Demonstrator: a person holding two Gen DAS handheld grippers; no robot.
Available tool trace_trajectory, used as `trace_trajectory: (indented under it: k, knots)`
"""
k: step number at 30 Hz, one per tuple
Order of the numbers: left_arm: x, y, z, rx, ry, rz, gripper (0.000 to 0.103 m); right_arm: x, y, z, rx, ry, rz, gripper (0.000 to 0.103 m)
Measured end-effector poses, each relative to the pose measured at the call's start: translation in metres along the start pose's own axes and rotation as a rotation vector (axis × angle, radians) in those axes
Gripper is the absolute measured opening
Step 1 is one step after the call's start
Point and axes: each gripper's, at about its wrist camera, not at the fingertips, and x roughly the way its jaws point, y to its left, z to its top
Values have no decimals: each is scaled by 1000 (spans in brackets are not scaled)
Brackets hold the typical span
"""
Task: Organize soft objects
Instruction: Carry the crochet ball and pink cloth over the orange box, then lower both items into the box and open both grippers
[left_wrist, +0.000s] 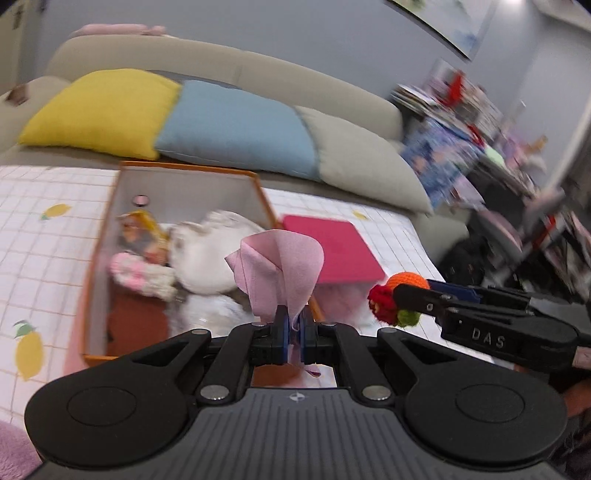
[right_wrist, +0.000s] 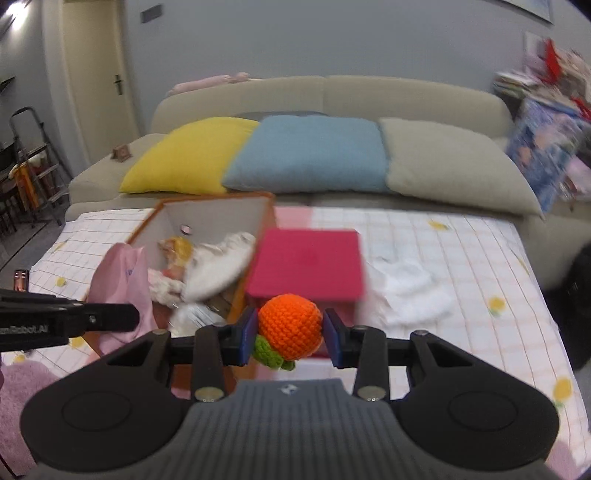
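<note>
My left gripper (left_wrist: 293, 325) is shut on a pink cloth (left_wrist: 277, 269) that stands up above its jaws, over the near end of an orange-rimmed box (left_wrist: 255, 177). Several soft toys (left_wrist: 207, 254) lie in the box. My right gripper (right_wrist: 291, 334) is shut on an orange crocheted ball (right_wrist: 290, 325) with green leaves. In the left wrist view that ball (left_wrist: 406, 280) hangs to the right of the cloth, with a red knitted bit beside it. The right wrist view shows the pink cloth (right_wrist: 123, 284) at the left and the box (right_wrist: 266, 197) ahead.
A magenta lid (right_wrist: 308, 262) sits right of the box on the checked tablecloth (right_wrist: 461, 258). A white fluffy cloth (right_wrist: 410, 288) lies beyond it. Yellow (right_wrist: 188, 158), blue (right_wrist: 310, 151) and grey (right_wrist: 450, 162) cushions line the sofa behind. Cluttered shelves (left_wrist: 480, 122) stand at the right.
</note>
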Motion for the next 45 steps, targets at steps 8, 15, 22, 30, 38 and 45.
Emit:
trace_trajectory:
  k: [8,15,22,30,38,45]
  knots:
    - [21,37,18,-63,78,89,6,63,62,30,-260,162,37,38]
    - [43,57,22,-82,145,121,6,117,85,33,-466,360,17,38]
    - [54,66,23,-61,187,143,6,141,93,27,-577,459,41,38]
    - [60,71,24,-65,204,147,6,146,96,26,-612,474,39,44]
    - [62,70,25,-42,210,159,6,127,91,35,-568,396,30,49]
    - [75,72,20,-22,265,182,10,109,78,34,-479,312,6,50]
